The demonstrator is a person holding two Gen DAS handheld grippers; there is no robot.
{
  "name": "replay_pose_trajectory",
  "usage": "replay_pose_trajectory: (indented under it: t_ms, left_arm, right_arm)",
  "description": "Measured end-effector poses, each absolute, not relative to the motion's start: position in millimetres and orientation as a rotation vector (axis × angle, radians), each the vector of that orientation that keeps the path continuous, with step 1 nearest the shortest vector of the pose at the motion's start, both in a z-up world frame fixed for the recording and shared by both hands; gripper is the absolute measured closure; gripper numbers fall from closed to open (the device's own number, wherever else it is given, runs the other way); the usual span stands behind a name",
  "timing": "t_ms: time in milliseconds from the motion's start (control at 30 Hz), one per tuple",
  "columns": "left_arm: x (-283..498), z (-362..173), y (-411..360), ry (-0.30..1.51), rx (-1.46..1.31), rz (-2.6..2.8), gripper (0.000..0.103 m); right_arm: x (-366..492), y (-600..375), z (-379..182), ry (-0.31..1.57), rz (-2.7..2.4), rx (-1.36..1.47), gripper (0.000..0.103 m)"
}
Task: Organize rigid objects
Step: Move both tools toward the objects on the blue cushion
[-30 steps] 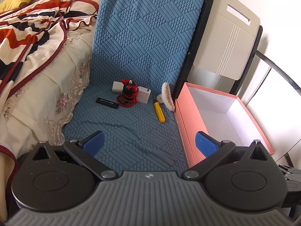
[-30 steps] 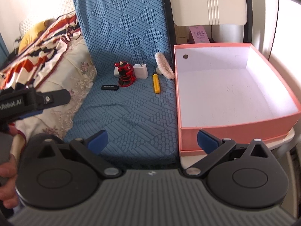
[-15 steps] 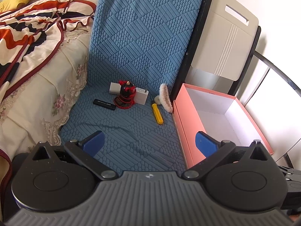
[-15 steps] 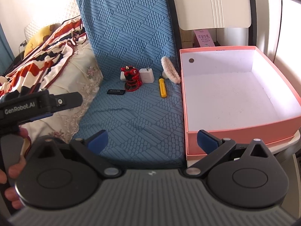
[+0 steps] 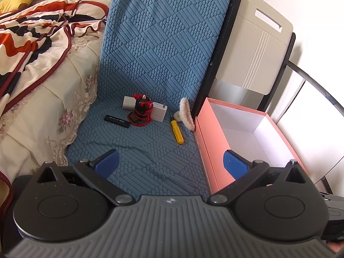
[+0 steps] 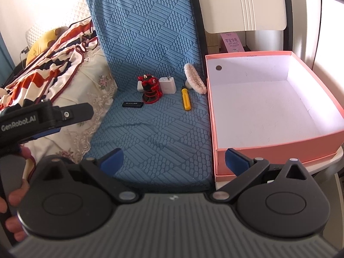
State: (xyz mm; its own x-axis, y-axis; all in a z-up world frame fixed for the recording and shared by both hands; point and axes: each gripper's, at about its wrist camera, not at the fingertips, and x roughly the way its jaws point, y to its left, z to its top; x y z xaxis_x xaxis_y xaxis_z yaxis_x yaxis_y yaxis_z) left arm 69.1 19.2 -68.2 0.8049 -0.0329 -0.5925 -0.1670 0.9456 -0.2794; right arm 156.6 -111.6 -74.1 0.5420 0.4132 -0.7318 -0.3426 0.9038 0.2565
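Both grippers, left gripper (image 5: 169, 161) and right gripper (image 6: 173, 158), wide open, empty, slightly nearer than a second ago to screwdriver (image 6: 185, 99); box (image 6: 279, 148) empty; sorting not begun.

The red and black toy (image 5: 140, 111) stands in front of two white blocks, so part of the left white block (image 5: 128, 103) and part of the white charger (image 5: 159, 111) are hidden behind it. The words on the black stick (image 5: 117, 121) are too small to read. The brush (image 5: 186, 114) leans by the pink box (image 5: 206, 137), and its white handle is mostly tucked behind its bristles. The near end of the pink box is covered by the left gripper (image 5: 169, 163). In the right wrist view, the left gripper (image 6: 64, 116) is cut off by the picture's left edge. The pink carton (image 6: 231, 43) behind the box shows only its top.
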Motion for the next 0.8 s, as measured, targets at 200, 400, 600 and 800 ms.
replay_pose_trajectory:
  t_ms: [200, 400, 600, 800]
  left_arm:
    - [68, -67, 18, 0.626, -0.319, 0.069, 0.000]
    - [67, -68, 20, 0.626, -0.326, 0.070, 0.000]
    - [65, -64, 19, 0.619, -0.316, 0.067, 0.000]
    - [72, -73, 20, 0.641, -0.321, 0.077, 0.000]
  right_arm:
    - [157, -111, -75, 0.901, 0.443, 0.090, 0.000]
    - [157, -109, -75, 0.906, 0.441, 0.084, 0.000]
    - [158, -109, -75, 0.906, 0.440, 0.082, 0.000]
    - [164, -109, -85, 0.919, 0.437, 0.089, 0.002]
